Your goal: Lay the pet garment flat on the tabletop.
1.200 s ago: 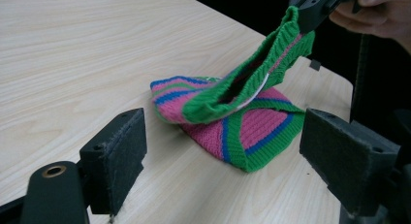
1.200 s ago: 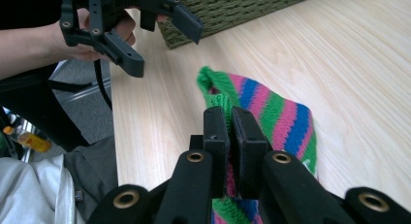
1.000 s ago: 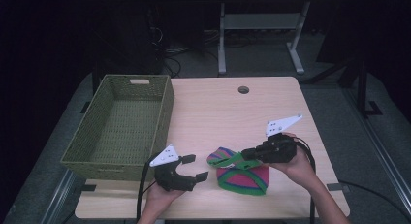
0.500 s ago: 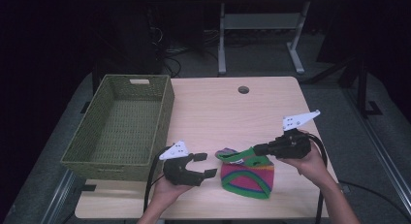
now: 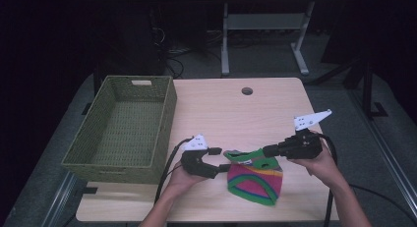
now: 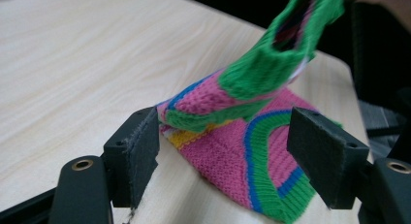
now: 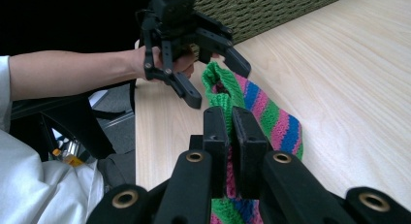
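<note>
Pale wood-grain bench [image 5: 236,114] under dark surroundings, with a green woven basket [image 5: 123,126] standing at its left side. High view places a striped knitted hat [image 5: 255,180] near the bench's front edge, between the two hands. Left gripper view adds detail: pink, green, blue and yellow bands, the hat's body flat on the wood and its green cuff lifted clear. Right gripper view shows that cuff pinched between closed jaws of the right gripper [image 7: 231,122], and a white sleeve at lower left. Left gripper [image 6: 223,156] has its jaws spread wide, either side of the hat's near edge; contact cannot be confirmed.
</note>
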Tool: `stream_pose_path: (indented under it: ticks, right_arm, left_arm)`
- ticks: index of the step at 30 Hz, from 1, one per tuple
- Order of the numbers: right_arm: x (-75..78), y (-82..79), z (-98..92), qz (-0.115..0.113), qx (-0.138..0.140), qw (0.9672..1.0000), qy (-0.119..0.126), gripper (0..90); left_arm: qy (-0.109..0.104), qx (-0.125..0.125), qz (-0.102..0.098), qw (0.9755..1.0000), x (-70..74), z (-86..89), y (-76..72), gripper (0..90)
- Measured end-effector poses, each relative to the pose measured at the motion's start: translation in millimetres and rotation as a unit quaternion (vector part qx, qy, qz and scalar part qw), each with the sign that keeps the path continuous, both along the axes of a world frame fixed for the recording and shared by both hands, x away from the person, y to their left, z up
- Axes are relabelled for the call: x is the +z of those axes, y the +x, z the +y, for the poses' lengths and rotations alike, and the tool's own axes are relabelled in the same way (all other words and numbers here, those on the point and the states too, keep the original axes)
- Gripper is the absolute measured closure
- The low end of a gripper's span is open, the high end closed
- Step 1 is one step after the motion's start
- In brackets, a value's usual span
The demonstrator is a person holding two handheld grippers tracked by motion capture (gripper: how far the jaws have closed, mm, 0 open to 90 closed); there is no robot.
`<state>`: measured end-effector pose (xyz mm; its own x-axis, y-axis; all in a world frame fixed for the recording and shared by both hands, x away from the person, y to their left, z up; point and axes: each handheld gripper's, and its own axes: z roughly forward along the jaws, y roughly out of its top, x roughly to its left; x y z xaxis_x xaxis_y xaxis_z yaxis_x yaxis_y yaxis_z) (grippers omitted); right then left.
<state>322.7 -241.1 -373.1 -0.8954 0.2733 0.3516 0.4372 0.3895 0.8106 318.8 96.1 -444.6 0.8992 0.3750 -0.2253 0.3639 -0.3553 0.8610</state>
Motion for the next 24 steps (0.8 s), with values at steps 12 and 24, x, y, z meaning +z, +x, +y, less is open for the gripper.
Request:
stream_pose_path:
  ticks: [12,24]
  right_arm:
    - [0.6,-0.8,-13.4,-0.008,-0.02,0.9997,-0.006,85.2]
    - [-0.8,-5.4,-8.2,-0.02,-0.026,0.9988,-0.036,85.3]
  left_arm:
    - [0.001,-0.03,-0.016,0.9994,4.3,-14.3,0.2,82.1]
    - [0.019,-0.027,-0.036,0.9988,26.4,-2.2,-4.4,82.4]
